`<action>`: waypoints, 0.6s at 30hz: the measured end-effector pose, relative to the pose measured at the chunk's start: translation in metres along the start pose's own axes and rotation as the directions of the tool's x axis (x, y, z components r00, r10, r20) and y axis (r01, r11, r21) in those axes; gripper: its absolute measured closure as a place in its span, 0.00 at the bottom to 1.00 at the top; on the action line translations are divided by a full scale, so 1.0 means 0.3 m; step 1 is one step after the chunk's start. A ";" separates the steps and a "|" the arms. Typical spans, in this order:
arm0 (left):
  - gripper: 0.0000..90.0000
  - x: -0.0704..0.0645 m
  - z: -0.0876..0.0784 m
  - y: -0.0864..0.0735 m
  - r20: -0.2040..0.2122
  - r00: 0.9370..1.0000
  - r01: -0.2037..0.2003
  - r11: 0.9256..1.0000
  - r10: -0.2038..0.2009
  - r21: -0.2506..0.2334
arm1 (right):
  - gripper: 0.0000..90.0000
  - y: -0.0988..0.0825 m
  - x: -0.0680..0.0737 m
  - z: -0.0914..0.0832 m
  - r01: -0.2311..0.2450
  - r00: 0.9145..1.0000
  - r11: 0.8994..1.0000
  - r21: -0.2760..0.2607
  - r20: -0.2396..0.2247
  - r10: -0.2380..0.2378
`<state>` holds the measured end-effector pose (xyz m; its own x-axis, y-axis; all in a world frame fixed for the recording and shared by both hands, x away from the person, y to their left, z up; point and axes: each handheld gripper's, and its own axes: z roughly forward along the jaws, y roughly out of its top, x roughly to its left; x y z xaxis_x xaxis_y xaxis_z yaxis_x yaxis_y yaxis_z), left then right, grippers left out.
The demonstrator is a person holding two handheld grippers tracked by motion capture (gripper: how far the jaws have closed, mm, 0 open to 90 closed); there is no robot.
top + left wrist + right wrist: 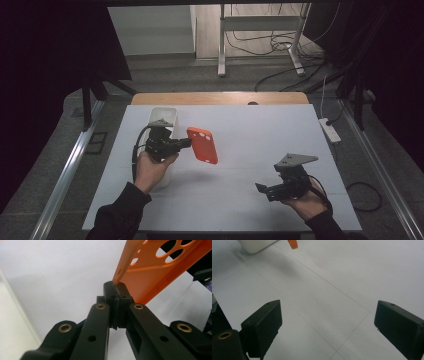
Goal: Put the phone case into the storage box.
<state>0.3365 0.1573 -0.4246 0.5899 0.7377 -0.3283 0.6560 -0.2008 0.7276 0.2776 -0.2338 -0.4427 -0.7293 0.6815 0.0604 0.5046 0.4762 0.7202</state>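
We find the left gripper clamped tight on one edge of the orange phone case, held above the table just beside the white container. The right gripper, well apart from that container, stands wide open with nothing between its jaws.

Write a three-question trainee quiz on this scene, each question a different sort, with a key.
1. True or false: the left gripper is shut on the edge of the orange phone case.
2. Multiple choice: what is between the jaws of the right gripper? A) the orange phone case B) nothing C) a cable
3. Fill in: the white container stands on the table on the person's ____ side.

Key: 1. True, its jaws pinch the case's rim and hold it above the table. 2. B, they stand wide apart over bare white tabletop. 3. Left, behind the left gripper in the high view.
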 end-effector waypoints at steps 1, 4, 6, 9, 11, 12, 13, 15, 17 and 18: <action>1.00 0.007 -0.010 0.005 -0.008 1.000 0.002 1.000 -0.002 -0.002 | 0.08 -0.005 -0.003 -0.005 -0.005 1.000 1.000 -0.003 0.000 0.005; 1.00 0.013 -0.019 0.011 -0.017 1.000 0.004 1.000 -0.004 -0.002 | 0.06 -0.016 -0.009 -0.015 -0.013 1.000 1.000 0.000 0.005 0.013; 1.00 0.021 -0.032 0.021 -0.030 1.000 0.001 1.000 -0.001 -0.002 | 0.05 -0.031 -0.013 -0.025 -0.008 1.000 1.000 0.013 0.025 0.007; 1.00 0.037 -0.052 0.038 -0.041 0.999 0.005 1.000 -0.005 -0.002 | 0.02 -0.057 -0.019 -0.040 -0.002 0.999 1.000 0.024 0.044 0.001; 1.00 0.043 -0.057 0.043 -0.047 0.999 0.006 1.000 -0.006 -0.002 | 0.01 -0.073 -0.026 -0.050 -0.015 0.999 1.000 0.021 0.046 0.014; 1.00 0.052 -0.066 0.049 -0.055 0.998 0.011 1.000 -0.011 -0.002 | 0.01 -0.079 -0.030 -0.055 -0.019 0.999 1.000 0.023 0.049 0.018; 1.00 0.057 -0.071 0.052 -0.059 0.998 0.014 1.000 -0.014 -0.003 | 0.01 -0.086 -0.033 -0.061 -0.026 0.998 0.999 0.023 0.054 0.025; 1.00 0.061 -0.076 0.055 -0.063 0.998 0.017 1.000 -0.017 -0.005 | 0.00 -0.098 -0.040 -0.071 -0.039 0.997 0.999 0.018 0.061 0.038; 1.00 0.075 -0.092 0.063 -0.065 0.997 0.033 0.999 -0.035 -0.018 | 0.00 -0.110 -0.050 -0.081 -0.049 0.996 0.999 0.012 0.073 0.048; 1.00 0.080 -0.099 0.067 -0.066 0.997 0.037 0.999 -0.039 -0.020 | 0.00 -0.116 -0.054 -0.086 -0.058 0.995 0.998 0.010 0.077 0.057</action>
<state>0.3498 0.1900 -0.4000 0.5319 0.7856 -0.3160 0.6680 -0.1600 0.7268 0.2600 -0.2759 -0.4508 -0.6615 0.7484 0.0484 0.5510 0.4412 0.7084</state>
